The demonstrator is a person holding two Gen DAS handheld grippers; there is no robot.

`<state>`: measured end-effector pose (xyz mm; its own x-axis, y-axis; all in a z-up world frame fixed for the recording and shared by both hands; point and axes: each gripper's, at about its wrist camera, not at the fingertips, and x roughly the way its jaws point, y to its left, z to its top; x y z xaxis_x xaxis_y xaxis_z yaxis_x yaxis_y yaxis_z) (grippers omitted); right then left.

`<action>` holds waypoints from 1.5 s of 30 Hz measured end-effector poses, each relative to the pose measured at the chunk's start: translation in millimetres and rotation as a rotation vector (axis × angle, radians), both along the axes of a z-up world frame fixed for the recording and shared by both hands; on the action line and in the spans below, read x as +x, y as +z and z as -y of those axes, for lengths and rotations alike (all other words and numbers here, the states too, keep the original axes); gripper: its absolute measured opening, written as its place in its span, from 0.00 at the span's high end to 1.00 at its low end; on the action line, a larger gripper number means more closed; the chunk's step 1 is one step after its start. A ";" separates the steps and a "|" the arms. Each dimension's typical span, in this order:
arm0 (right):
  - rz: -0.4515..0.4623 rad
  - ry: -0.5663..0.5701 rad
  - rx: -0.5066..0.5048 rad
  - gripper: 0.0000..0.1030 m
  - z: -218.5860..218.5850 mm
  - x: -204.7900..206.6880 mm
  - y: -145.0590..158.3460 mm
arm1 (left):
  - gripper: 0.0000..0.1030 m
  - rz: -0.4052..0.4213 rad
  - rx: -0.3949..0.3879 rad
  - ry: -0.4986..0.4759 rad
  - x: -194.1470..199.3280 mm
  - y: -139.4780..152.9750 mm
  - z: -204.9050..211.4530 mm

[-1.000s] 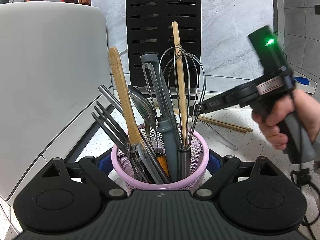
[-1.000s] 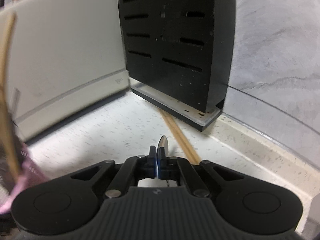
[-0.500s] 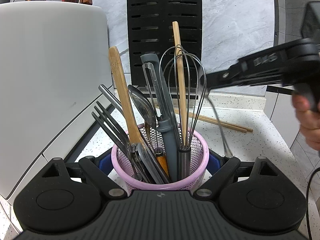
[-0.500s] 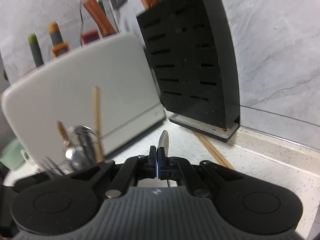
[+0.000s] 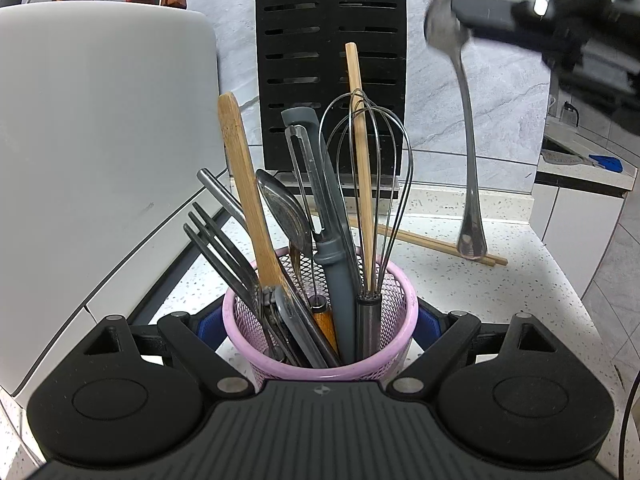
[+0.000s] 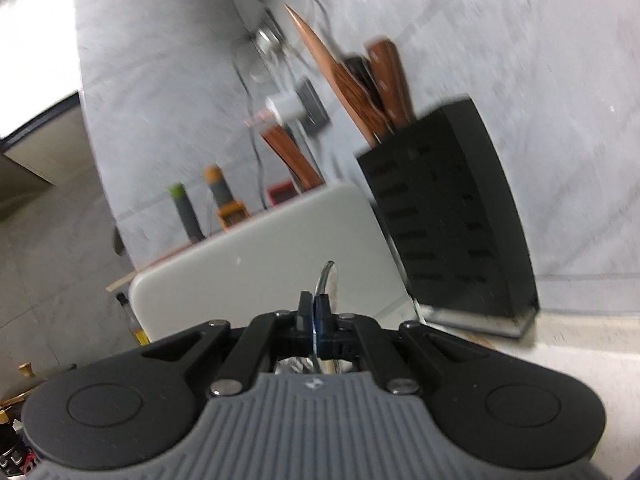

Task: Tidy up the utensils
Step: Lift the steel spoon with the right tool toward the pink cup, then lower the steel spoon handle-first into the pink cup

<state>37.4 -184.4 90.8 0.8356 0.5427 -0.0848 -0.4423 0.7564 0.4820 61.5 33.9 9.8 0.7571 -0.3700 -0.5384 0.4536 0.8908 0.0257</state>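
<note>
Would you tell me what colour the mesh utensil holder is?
Pink; the mesh utensil holder shows best in the left wrist view.

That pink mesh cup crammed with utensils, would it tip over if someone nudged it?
Probably: the pink mesh cup looks light, while the whisk and wooden spatula rise high above its rim. The left gripper brackets it, likely steadying it.

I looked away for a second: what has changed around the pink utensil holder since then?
The right gripper, shut on a metal spoon, lifted it off the counter and now holds it by the bowl, handle hanging down. The left gripper stays around the pink mesh holder; its utensils and the chopsticks are unmoved.
</note>
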 end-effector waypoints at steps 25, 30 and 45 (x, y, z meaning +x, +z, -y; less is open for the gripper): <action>0.138 0.138 -0.162 1.00 -59.1 8.6 -20.0 | 0.00 -0.003 -0.001 -0.002 0.6 0.6 0.3; 0.102 0.155 -0.184 1.00 -54.9 4.9 -22.3 | 0.00 -0.003 -0.001 -0.002 0.7 0.6 0.5; -0.071 0.177 -0.209 1.00 -34.7 12.2 -33.6 | 0.00 -0.003 -0.001 -0.002 1.4 0.5 -0.3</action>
<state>49.6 -149.7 57.2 0.7170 0.6446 -0.2654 -0.5471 0.7563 0.3587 62.8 34.2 10.3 0.7544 -0.3724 -0.5405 0.4559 0.8897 0.0234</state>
